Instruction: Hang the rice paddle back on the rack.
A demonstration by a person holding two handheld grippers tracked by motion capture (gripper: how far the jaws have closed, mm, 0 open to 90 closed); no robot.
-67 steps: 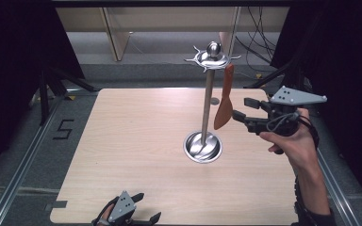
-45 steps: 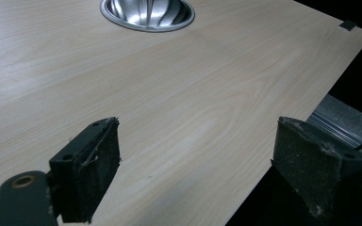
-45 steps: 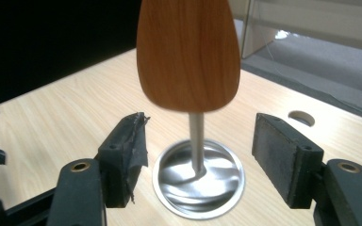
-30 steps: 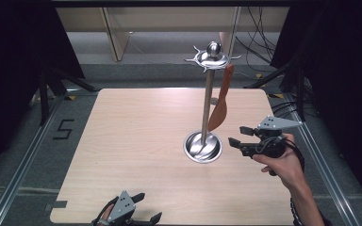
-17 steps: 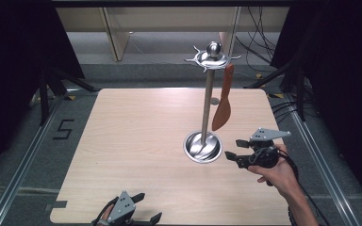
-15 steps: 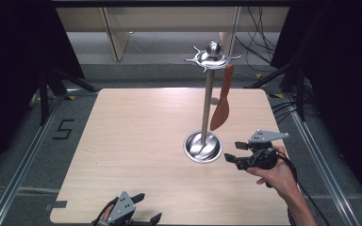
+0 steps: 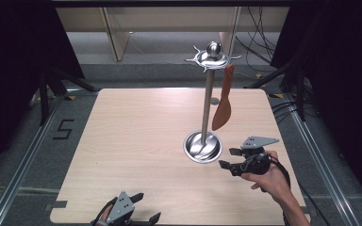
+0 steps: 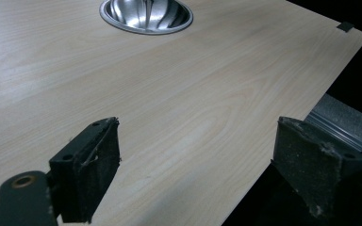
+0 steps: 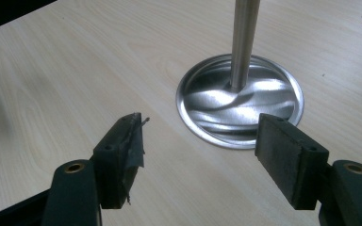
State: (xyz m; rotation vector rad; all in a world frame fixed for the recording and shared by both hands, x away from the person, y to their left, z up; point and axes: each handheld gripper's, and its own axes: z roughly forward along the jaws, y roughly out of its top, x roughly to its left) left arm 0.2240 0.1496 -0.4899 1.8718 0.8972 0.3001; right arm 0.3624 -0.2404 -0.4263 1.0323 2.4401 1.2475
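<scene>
A brown spatula [image 7: 222, 110] is shown hanging by its handle end from a hook of the steel stand [image 7: 208, 99], blade downward, beside the pole. It is judged light, stiff and free to swing; its narrow handle is best pinched. The right gripper [image 7: 229, 158] and left gripper [image 7: 141, 208] are held open, empty, over the table [image 7: 136, 132].

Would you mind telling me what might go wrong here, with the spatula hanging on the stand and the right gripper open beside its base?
The right gripper sits close to the stand's base; a bump might rock the tall stand. The spatula hangs from one hook and could swing off.
</scene>
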